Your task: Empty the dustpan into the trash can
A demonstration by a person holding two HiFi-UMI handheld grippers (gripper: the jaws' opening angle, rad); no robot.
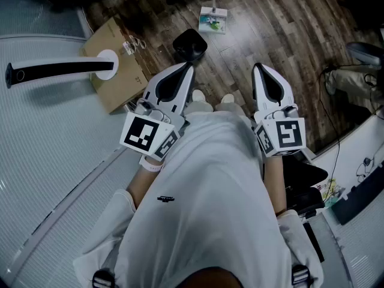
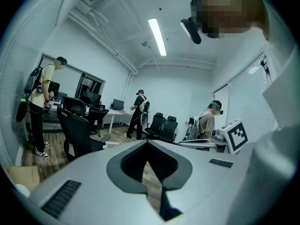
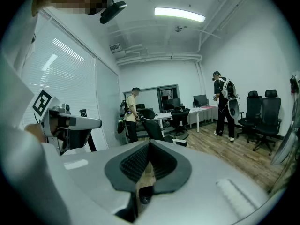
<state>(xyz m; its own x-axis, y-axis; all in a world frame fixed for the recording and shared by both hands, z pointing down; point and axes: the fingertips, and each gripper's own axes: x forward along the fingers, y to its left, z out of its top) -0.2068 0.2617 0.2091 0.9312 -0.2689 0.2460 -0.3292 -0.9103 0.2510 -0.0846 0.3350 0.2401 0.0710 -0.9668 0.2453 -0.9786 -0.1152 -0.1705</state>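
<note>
A white dustpan with green and pale scraps in it stands on the wooden floor far ahead, its thin handle rising upward. Nearer to me sits a small black trash can. My left gripper hovers just short of the can, and its jaws are shut and empty. My right gripper is level with it to the right, also shut with nothing in it. In the left gripper view the left gripper has its dark pads meeting at the tip. The right gripper looks the same in its own view. Neither touches the dustpan.
A cardboard box lies on the floor left of the can. A curved white table fills the left, bearing a black-and-white arm. Another desk edge and cables are at the right. Several people and office chairs stand farther off.
</note>
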